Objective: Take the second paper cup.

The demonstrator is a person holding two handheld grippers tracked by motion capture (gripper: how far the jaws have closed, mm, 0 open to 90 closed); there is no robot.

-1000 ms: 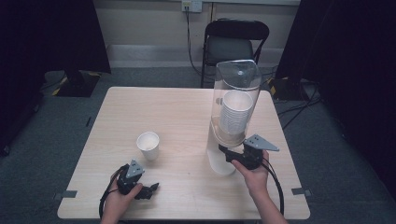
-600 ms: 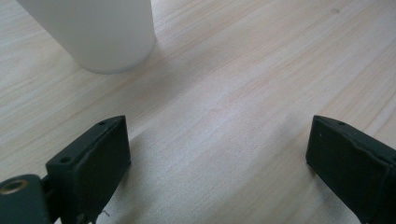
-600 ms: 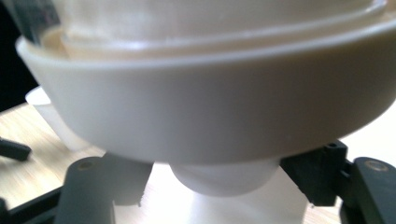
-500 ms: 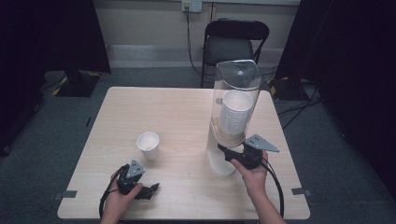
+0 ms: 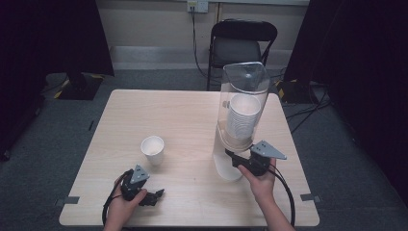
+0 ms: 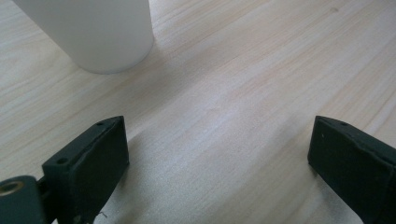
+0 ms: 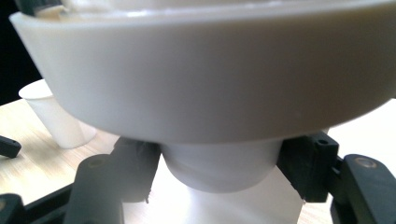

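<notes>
Gripping, seemingly, the bottom cup [image 7: 219, 170], right claw [image 7: 219, 175] stays.

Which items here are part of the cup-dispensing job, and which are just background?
In use: cup dispenser; bottom cup gripped by right gripper; loose paper cup; left gripper, open.
Background: folding chair; wall outlet; floor cables.

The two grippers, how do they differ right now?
The left gripper has its jaws wide apart over bare table, holding nothing; the right gripper has its jaws around the cup under the dispenser. The left lies low near the table's front edge; the right is raised. Both are hand-held.
</notes>
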